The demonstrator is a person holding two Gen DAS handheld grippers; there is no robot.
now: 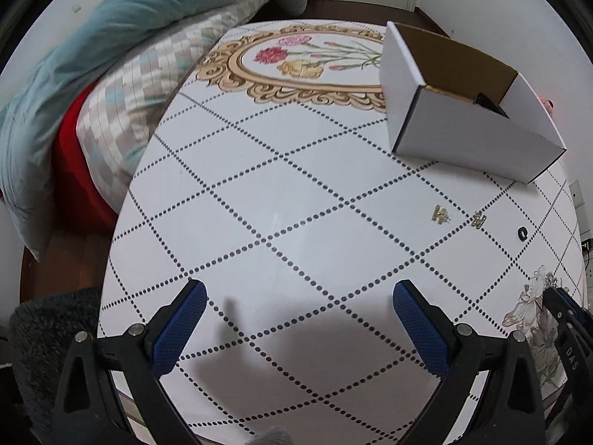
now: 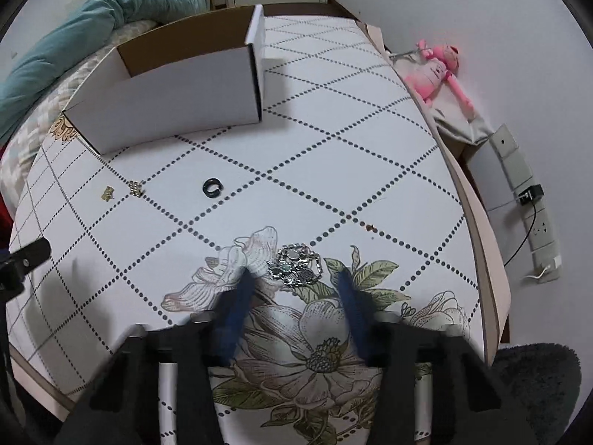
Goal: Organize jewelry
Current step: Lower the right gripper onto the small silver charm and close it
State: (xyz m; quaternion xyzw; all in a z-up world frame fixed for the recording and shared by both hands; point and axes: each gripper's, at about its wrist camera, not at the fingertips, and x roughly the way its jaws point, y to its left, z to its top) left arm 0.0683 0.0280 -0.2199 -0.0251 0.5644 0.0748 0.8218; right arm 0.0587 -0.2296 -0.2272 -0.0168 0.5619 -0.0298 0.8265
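Observation:
A tangled silver necklace point(image 2: 296, 265) lies on the flower print of the table point(image 2: 333, 148), just ahead of and between the blurred blue fingertips of my right gripper point(image 2: 294, 274). The pads stand a little apart from it on both sides. Further left lie a black ring point(image 2: 212, 187) and two small gold pieces point(image 2: 107, 193) point(image 2: 135, 188). The left wrist view shows the same gold pieces point(image 1: 441, 215) point(image 1: 479, 219) and ring point(image 1: 523, 233). My left gripper point(image 1: 298, 296) hangs wide open over bare tabletop. An open white cardboard box point(image 1: 463, 126) point(image 2: 166, 104) stands behind, with something dark inside.
Teal and checked bedding point(image 1: 111, 74) lies along the table's left edge. A pink plush toy point(image 2: 437, 70) and a power strip point(image 2: 519, 185) sit past the right edge. A dark shaggy rug point(image 2: 537, 382) lies on the floor below.

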